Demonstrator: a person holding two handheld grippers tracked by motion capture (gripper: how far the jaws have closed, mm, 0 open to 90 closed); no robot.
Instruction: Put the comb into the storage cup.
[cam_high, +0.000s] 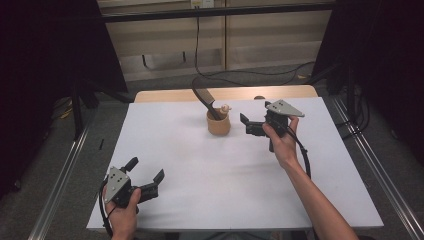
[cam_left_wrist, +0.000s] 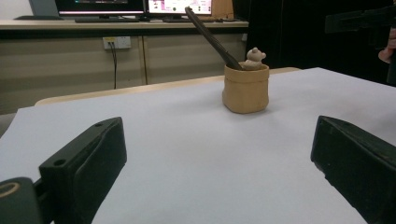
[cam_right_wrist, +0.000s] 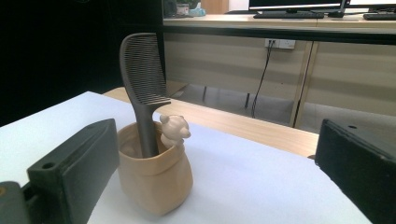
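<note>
Tan and soft-looking, like a small rolled-top sack, the cup stands on the white table toward its far edge, with a dark comb propped in it, handle down and teeth up, leaning away from you. A little pale bear figure sits on the cup's rim just beside the comb.

You look to be at the approach step. Your right gripper hangs just beside the cup, on its right, jaws spread wide and holding nothing. In the right gripper view the cup sits low between the jaws, nearer the left one. Your left gripper rests near the table's front edge, well apart from the cup, also wide open and empty.

The likely next move is to close on the comb's handle above the rim. That calls for lifting the right gripper a little and centring it, keeping clear of the bear. The cup looks light, so it may tip.
</note>
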